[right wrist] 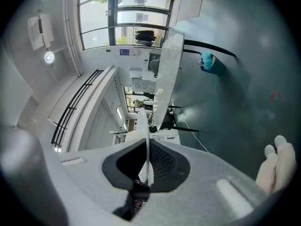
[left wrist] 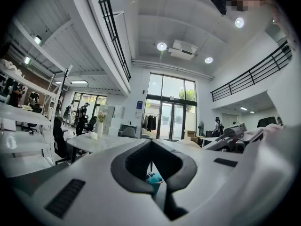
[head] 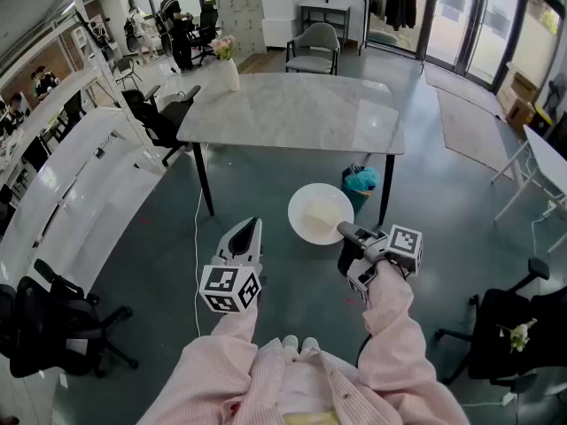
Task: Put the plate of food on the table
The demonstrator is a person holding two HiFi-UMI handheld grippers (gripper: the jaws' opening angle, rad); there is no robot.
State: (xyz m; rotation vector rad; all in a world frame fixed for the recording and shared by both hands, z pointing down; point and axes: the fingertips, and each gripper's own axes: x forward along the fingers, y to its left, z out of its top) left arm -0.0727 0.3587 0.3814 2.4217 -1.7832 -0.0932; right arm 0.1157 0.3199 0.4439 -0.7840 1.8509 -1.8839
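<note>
My right tongs [head: 342, 231] are closed tight on the rim of the white plate [head: 317, 212], which hangs over the floor [head: 434, 184] just before the table [head: 292, 113], and my left tongs [head: 252, 227] are closed on nothing.

Bright daylight through glass doors [left wrist: 171, 107]; ceiling spots [left wrist: 161, 46] glare; fisheye edges dark.

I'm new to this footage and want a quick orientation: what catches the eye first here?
The white plate, pinched at its rim by the right gripper, hangs over the dark floor at the middle of the head view. Just beyond it stands the long marble table, with a vase of flowers at its far left corner.
</note>
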